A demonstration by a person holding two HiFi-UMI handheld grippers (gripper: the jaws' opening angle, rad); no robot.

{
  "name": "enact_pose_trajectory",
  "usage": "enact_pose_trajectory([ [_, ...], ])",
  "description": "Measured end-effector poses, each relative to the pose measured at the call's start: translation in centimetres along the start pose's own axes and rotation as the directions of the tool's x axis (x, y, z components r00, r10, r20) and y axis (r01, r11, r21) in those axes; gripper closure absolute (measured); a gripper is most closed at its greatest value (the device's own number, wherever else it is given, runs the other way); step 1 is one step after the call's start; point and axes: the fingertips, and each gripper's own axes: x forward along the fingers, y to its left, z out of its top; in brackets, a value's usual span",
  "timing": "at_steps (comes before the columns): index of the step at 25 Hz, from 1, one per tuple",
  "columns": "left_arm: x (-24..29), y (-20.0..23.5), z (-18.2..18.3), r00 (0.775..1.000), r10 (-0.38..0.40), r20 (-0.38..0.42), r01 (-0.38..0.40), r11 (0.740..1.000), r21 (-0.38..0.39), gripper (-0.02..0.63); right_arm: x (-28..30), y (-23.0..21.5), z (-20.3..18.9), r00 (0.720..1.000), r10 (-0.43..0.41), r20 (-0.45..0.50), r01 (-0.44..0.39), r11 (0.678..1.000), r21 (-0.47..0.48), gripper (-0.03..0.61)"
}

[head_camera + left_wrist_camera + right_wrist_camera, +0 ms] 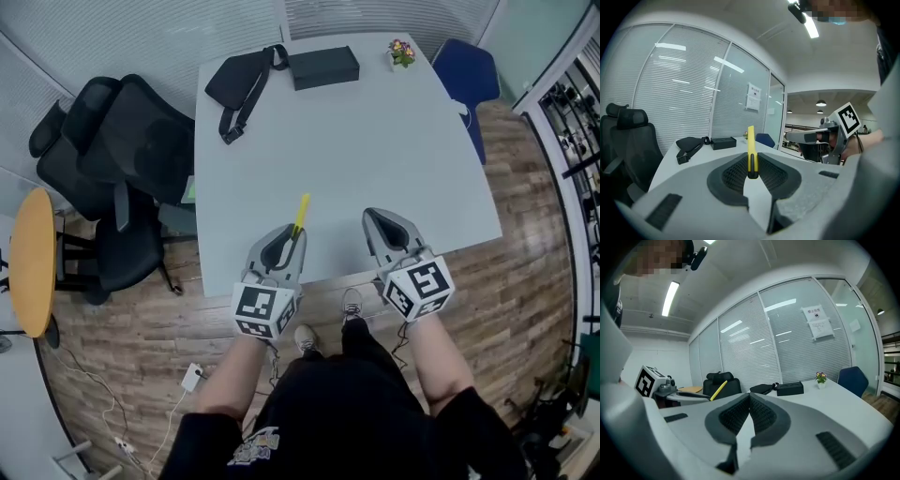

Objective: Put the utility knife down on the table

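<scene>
While squeezing the utility knife (pixel 300 214) in the left gripper (pixel 292 232) above the near edge of the table (pixel 375 141), go down slowly, lay it flat, let go, with the right gripper (pixel 377 217) closed and empty.

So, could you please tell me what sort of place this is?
Probably an office meeting room: a large pale table, black office chairs beside it, and glass walls with blinds, one pane bearing a printed notice.
</scene>
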Motion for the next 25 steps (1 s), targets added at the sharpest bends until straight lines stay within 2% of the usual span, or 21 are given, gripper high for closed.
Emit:
enact_pose_trajectory([
  [14,7.7,0.4,-5.4,0.987,0.046,-0.152,-0.047,0.999,-0.003,0.548,2.4,-5.5,-2.1,0.997,0.039,-0.061,-0.038,0.999,0.024,0.575],
  [25,11.4,1.2,-12.6,0.943,0.09,-0.322,-0.097,0.995,-0.007,0.548,3.8,-8.1,-4.4,0.991,0.081,-0.109,-0.075,0.996,0.058,0.575],
])
